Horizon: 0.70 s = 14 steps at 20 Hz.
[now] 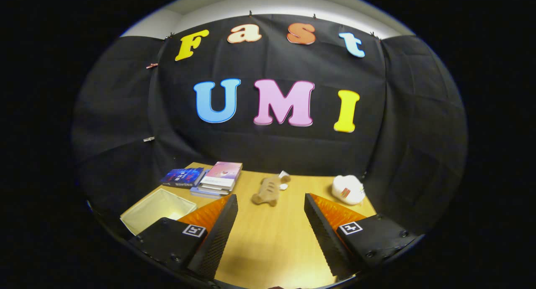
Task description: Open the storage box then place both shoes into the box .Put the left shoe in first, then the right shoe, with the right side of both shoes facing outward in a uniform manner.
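Note:
My gripper (271,205) stands open above the wooden table (272,238), with only bare tabletop between its fingers. A pale open box (157,207) with cloth-like walls sits on the table just left of the left finger. Its inside looks bare from here. A small tan plush toy (268,189) lies just ahead of the fingers, a little left of the midline. A white plush object (348,189) rests beyond the right finger near the table's far right corner.
A stack of books (220,178) lies beyond the left finger, with a dark blue book (183,176) beside it on the left. The black cloth wall closes off the table's far side and both flanks.

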Tool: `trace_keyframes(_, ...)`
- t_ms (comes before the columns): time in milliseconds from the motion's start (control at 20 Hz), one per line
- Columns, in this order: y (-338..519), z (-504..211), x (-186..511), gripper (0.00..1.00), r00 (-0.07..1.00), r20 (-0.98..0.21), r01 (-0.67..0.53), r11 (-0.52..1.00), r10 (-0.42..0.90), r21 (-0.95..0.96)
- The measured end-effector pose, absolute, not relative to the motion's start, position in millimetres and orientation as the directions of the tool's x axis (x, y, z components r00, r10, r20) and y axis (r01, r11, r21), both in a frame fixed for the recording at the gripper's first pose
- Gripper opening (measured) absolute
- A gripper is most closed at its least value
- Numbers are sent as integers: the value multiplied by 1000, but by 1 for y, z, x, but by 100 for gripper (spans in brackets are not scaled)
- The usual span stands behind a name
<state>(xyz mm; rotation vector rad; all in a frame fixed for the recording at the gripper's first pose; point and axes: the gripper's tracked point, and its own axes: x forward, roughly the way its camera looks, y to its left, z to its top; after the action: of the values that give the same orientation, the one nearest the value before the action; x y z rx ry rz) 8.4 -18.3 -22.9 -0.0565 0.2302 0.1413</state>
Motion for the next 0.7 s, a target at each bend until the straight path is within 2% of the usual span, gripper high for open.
trace_keyframes(350, -56, 35, -11, 98, 986, 17, -166, 986, 166, 12)
trace_keyframes(700, -55, 15, -5, 98, 986, -50, -161, 987, 160, -6)
